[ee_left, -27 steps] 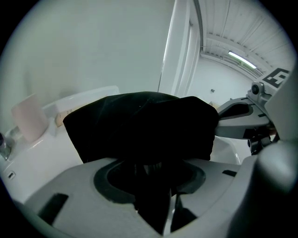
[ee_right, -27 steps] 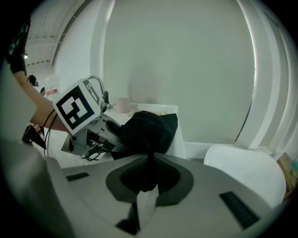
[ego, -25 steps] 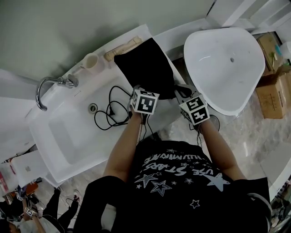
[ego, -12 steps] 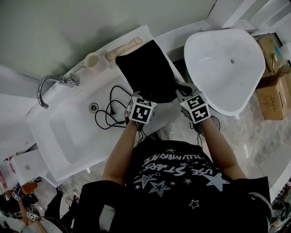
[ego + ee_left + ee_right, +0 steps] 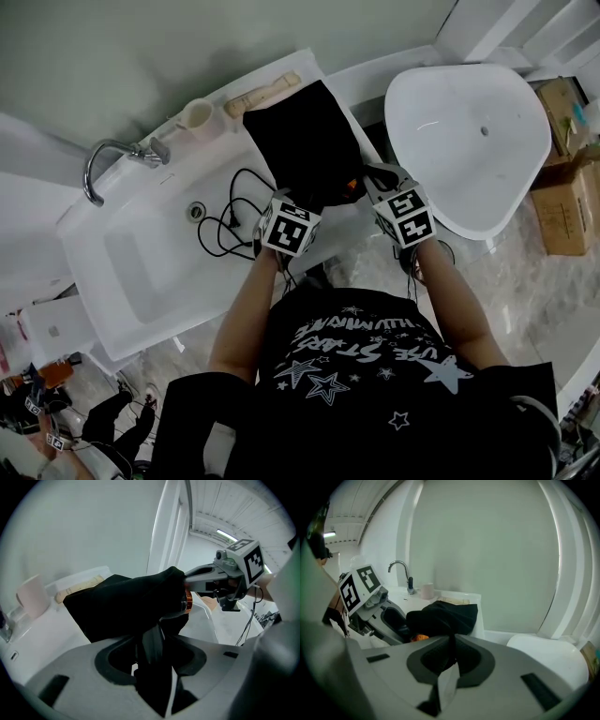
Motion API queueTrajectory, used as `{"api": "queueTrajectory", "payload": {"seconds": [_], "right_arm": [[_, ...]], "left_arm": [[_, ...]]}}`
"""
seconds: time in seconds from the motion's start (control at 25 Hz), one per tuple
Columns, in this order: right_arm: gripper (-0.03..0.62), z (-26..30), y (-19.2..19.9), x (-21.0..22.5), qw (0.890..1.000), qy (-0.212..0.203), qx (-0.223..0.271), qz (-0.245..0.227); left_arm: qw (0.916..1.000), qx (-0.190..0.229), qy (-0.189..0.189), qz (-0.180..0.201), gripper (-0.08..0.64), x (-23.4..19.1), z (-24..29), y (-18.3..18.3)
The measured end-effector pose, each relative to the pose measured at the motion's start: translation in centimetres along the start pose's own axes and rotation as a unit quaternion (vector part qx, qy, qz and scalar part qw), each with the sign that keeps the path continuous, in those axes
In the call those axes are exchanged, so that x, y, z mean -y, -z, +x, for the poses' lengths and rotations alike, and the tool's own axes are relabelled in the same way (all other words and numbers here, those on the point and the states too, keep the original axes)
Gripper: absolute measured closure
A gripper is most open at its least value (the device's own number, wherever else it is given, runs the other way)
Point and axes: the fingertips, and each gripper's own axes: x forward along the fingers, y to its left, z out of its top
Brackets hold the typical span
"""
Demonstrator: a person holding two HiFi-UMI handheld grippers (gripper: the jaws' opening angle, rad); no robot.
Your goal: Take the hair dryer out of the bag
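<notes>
The black bag [image 5: 309, 150] lies on the white counter between the sink and the tub. The black hair dryer [image 5: 186, 603], with an orange ring at its front, sticks out of the bag's near mouth. The ring also shows in the head view [image 5: 352, 185] and in the right gripper view [image 5: 421, 638]. My left gripper [image 5: 154, 644] is shut on its black handle; in the head view this gripper [image 5: 302, 204] sits at the bag's mouth. My right gripper [image 5: 451, 654] is shut on the bag's edge [image 5: 180, 576], to the right of the mouth [image 5: 370, 180].
The dryer's black cord [image 5: 230, 220] loops over the sink's [image 5: 141, 272] rim by the drain. A faucet [image 5: 103, 159], a pale cup [image 5: 197, 114] and a beige tube [image 5: 262, 94] stand behind. A white tub [image 5: 469, 131] and cardboard boxes [image 5: 567, 206] are at the right.
My left gripper has drawn back toward my body and slightly left, and the dryer's orange ring now shows at the bag's mouth. The right gripper has stayed put on the bag.
</notes>
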Motion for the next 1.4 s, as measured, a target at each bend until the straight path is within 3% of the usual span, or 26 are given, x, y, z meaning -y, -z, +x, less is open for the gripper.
{"api": "queueTrajectory", "payload": {"seconds": [0.6,1.4], "right_arm": [[0.571,0.1,0.0,0.9,1.0,-0.002,0.001,-0.001],[0.571,-0.3,0.9,1.0,1.0,-0.028,0.014,0.005]], "left_arm": [[0.9984,-0.003,0.04,0.04,0.353,3.2,-2.7,0.4],[0.9907,0.042,0.101,0.081,0.353,10.8,-8.3,1.4]]}}
